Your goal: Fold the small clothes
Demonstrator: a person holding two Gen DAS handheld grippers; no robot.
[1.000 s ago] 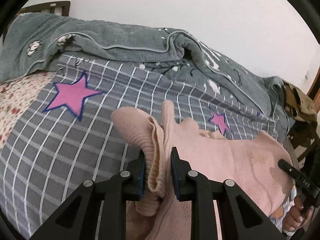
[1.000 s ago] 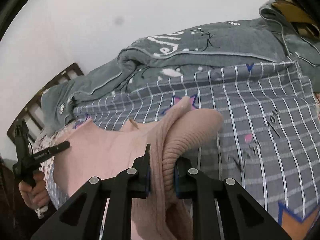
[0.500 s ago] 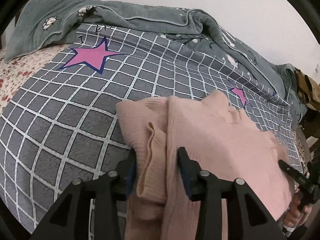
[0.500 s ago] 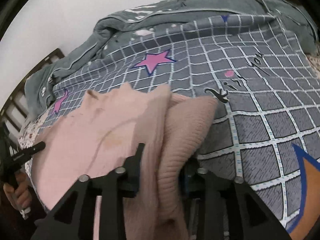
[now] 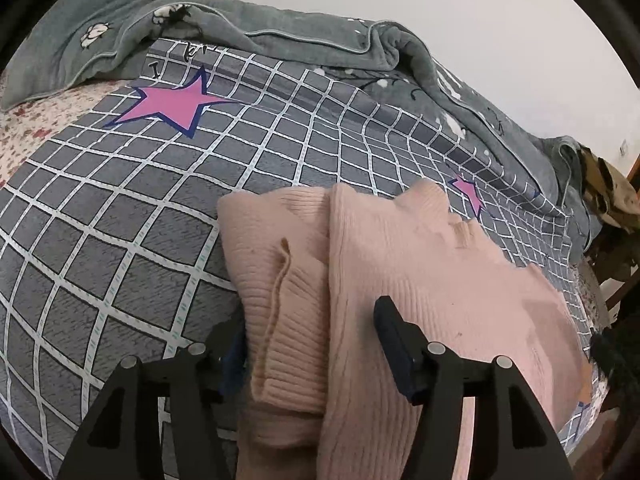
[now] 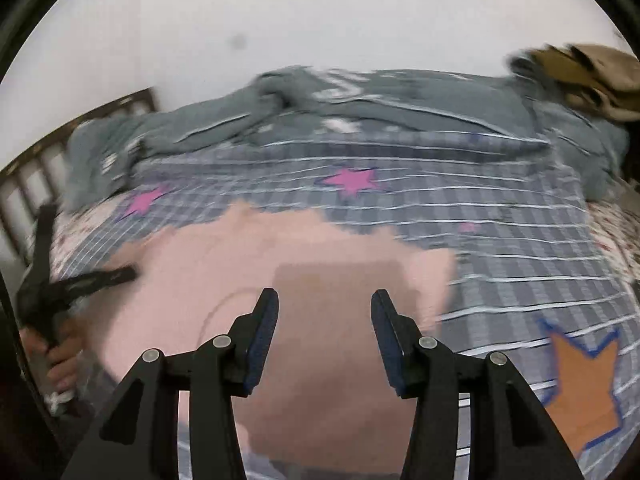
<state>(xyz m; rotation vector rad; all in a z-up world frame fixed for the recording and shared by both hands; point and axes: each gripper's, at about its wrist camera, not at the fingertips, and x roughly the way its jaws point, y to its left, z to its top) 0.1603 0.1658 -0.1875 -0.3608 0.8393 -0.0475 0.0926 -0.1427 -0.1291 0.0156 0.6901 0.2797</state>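
Pink ribbed sweater lies on the grey checked sheet, a sleeve folded in along its left side. Left gripper jaws have just been opening; the folded sleeve sits loose between them, pads off it. Right gripper jaws have also just been opening, nothing between them, hanging over the sweater; that view is blurred. Grey blanket is bunched behind.

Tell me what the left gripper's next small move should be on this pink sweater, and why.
Probably draw the left gripper straight back off the sweater. Its fingers have just been opening, the folded sleeve lies loose between them, flat on the bed, and the right gripper is open with nothing between its fingers.
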